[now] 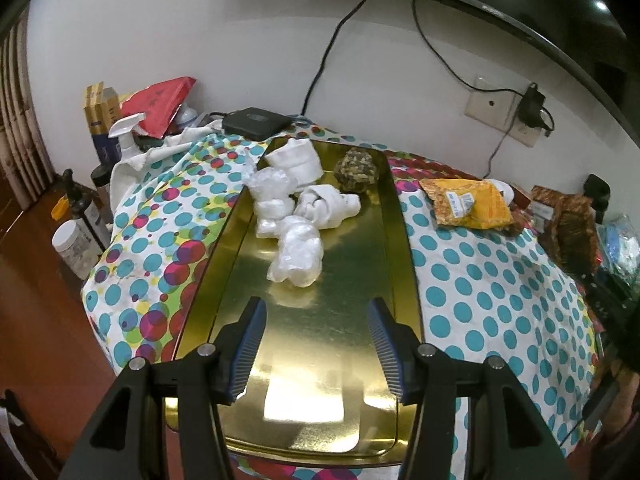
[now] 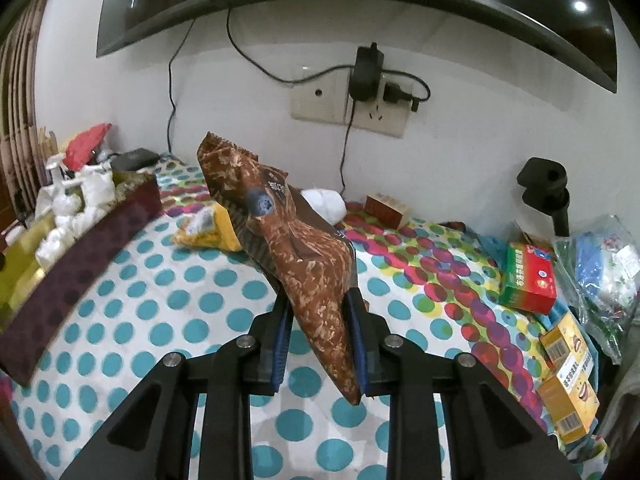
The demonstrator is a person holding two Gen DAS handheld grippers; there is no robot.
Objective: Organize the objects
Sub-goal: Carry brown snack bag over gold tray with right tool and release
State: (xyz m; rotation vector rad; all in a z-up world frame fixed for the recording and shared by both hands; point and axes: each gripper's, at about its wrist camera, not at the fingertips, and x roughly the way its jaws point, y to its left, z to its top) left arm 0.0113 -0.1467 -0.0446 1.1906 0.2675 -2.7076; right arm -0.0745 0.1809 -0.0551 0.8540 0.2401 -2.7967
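Brown snack packet [image 2: 304, 248] sits clamped between the fingers of the right gripper [image 2: 318, 344], lifted off the dotted cloth [image 2: 168, 320] and standing tall through the centre of the right wrist frame, its crimped top leaning toward the upper left. The blue pads press on its lower tail from both sides, so the hold is low on the packet and the upper part is free to flop.

In the left wrist frame, the left gripper [image 1: 318, 344] has its fingers spread wide with nothing between them, hovering over the near end of the gold tin tray [image 1: 352, 360]. Further up that tray lie several white plastic-wrapped bundles [image 1: 296, 256], then a white wrapped roll [image 1: 294, 158] and a dark mottled lump [image 1: 356, 170] at its far end. To the right of the tray, on the cloth, rests a yellow packet [image 1: 468, 202].

The step in hand looks like carrying the brown packet toward the tray, which shows at the left edge of the right wrist frame as a dark-sided box [image 2: 80, 260]. The next move likely calls for a swing left and a lowering over the bare near part of the tray before the fingers let go, keeping the floppy top from knocking the bundles. The yellow packet probably follows.
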